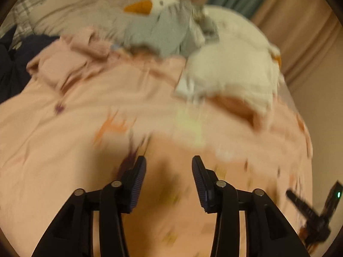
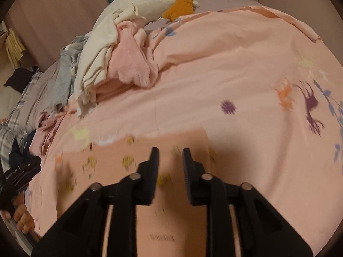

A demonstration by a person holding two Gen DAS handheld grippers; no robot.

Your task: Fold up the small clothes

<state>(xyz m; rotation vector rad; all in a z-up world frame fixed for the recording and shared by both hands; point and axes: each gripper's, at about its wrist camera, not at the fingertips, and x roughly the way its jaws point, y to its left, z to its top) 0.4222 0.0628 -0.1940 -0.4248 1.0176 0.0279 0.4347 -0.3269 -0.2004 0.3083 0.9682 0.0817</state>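
Small clothes (image 2: 130,64) lie heaped at the far edge of the pink bedspread (image 2: 214,75) on the bed (cream, pink and grey pieces, next to a white plush goose (image 1: 235,49)). Left hand-held gripper (image 1: 169,160) hangs over the spread, jaws partly apart and empty. Right hand-held gripper (image 2: 170,152) likewise, its gap narrower, gripping nothing.

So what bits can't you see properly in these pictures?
- Left wrist view: the toy goose and the grey garment are smeared by motion blur; no detail shows.
- Left wrist view: the right claw is cut off by the picture's edge.
- Right wrist view: the cloth under the right claw is blurred, so its prints are unclear.
- Right wrist view: the hand is mostly cut off by the edge.
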